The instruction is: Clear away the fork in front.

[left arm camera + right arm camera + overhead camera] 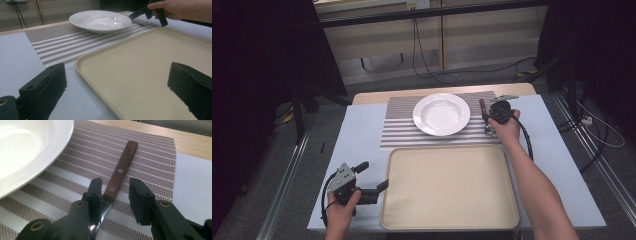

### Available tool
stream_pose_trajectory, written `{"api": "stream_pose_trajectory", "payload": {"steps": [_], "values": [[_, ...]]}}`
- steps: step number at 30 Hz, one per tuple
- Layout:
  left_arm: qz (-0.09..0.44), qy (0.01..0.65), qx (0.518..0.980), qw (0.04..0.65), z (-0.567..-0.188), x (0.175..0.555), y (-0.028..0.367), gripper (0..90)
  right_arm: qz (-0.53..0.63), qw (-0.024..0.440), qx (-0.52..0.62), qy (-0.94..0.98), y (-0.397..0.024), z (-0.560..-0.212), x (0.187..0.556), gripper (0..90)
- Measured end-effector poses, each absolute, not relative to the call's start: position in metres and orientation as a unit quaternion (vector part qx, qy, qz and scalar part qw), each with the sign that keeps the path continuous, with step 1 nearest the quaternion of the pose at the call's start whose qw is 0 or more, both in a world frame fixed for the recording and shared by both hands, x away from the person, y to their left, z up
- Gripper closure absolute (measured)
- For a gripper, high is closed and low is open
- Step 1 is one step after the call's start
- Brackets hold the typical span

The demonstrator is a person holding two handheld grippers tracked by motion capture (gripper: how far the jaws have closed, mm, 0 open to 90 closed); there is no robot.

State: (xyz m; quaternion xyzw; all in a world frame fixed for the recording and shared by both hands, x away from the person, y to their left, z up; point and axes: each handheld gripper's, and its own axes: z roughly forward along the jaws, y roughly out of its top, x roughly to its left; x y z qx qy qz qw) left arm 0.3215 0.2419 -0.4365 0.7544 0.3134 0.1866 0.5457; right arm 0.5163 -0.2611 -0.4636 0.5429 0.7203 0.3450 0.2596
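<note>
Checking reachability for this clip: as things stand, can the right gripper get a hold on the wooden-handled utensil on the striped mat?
Probably yes. The right gripper already straddles the utensil where handle meets metal; nothing lies between, and the plate sits off to one side.

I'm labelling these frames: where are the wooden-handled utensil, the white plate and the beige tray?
Wooden-handled utensil point(121, 169): right gripper view, middle of its handle.
White plate point(441, 114): high view, its bowl.
Beige tray point(450, 185): high view, its bare floor.
</note>
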Motion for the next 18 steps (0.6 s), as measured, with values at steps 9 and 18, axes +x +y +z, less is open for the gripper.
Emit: {"api": "stream_pose_trajectory", "payload": {"steps": [9, 18], "values": [[0.184, 0.316, 0.753, 0.547, -0.437, 0.321, 0.243, 2.3, 0.329, 0.247, 0.562, 0.718, -0.251, -0.467, 0.523, 72.4], [0.183, 0.315, 0.757, 0.543, -0.437, 0.319, 0.244, 2.3, 0.318, 0.228, 0.56, 0.73, -0.258, -0.462, 0.512, 78.7]]}}
